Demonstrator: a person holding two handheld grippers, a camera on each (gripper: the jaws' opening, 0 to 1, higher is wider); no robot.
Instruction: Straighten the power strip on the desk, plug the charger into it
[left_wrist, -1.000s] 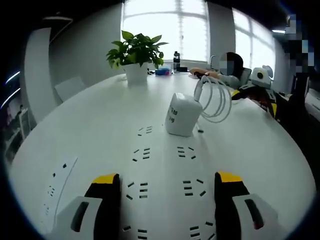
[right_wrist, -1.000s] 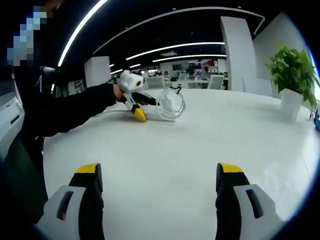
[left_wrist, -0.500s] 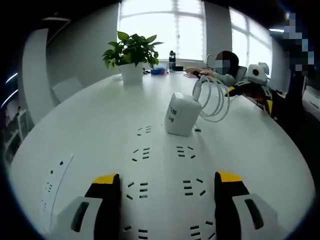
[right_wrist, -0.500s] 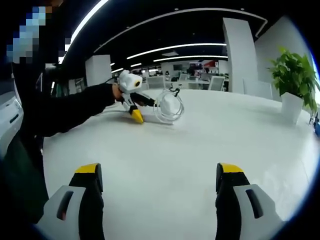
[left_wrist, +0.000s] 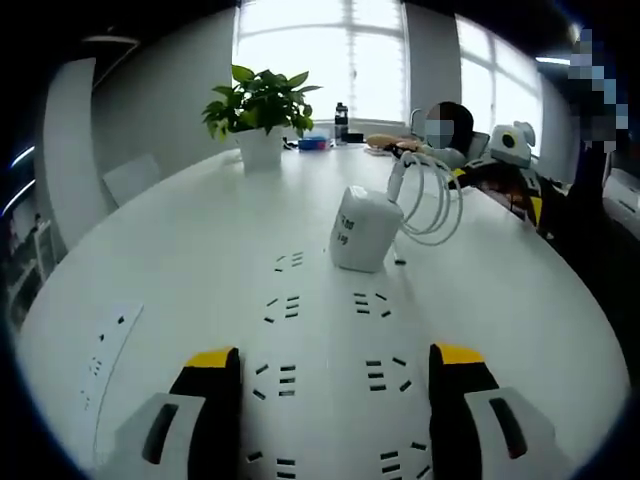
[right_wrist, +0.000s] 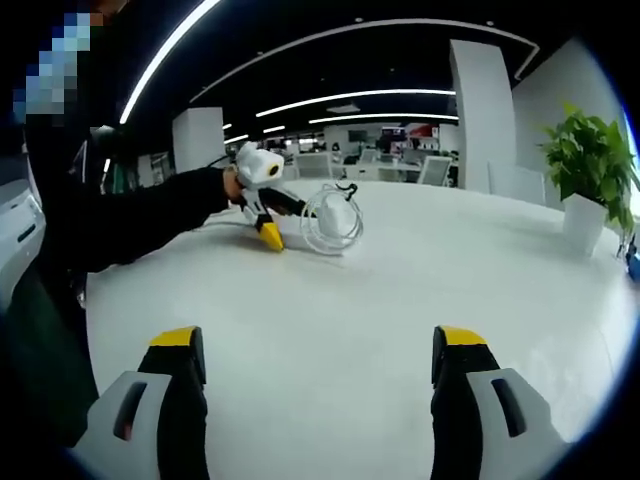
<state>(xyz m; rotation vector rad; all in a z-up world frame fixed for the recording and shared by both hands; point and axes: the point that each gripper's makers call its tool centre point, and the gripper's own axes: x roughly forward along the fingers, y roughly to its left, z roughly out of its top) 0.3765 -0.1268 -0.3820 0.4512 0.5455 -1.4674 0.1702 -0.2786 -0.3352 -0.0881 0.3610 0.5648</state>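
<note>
The power strip (left_wrist: 330, 370) is spread across the lower centre of the left gripper view, flat on the white desk (left_wrist: 190, 230), with rows of socket slots running up the frame from between the jaws. It is judged a rigid, fairly light plastic body with a smooth face that would slide readily on the desk; a hold across its long edges, not on the slotted face, would be the soundest for straightening.

The charger (left_wrist: 364, 229) is seen just above the strip's far sockets, at centre frame, apparently resting on the strip's far end. A coiled white cable (left_wrist: 432, 198) loops off its upper right. The charger looks like a small, stiff, glossy block, best gripped across its flat sides; the cable is springy and may drag.

The left gripper (left_wrist: 330, 365) is spread wide with nothing between its jaws. In the right gripper view the right gripper (right_wrist: 315, 345) is likewise released over bare desk, the charger and coil lying in the upper centre.

A second socket plate (left_wrist: 105, 360) lies at lower left and a potted plant (left_wrist: 258, 115) at upper left.
</note>
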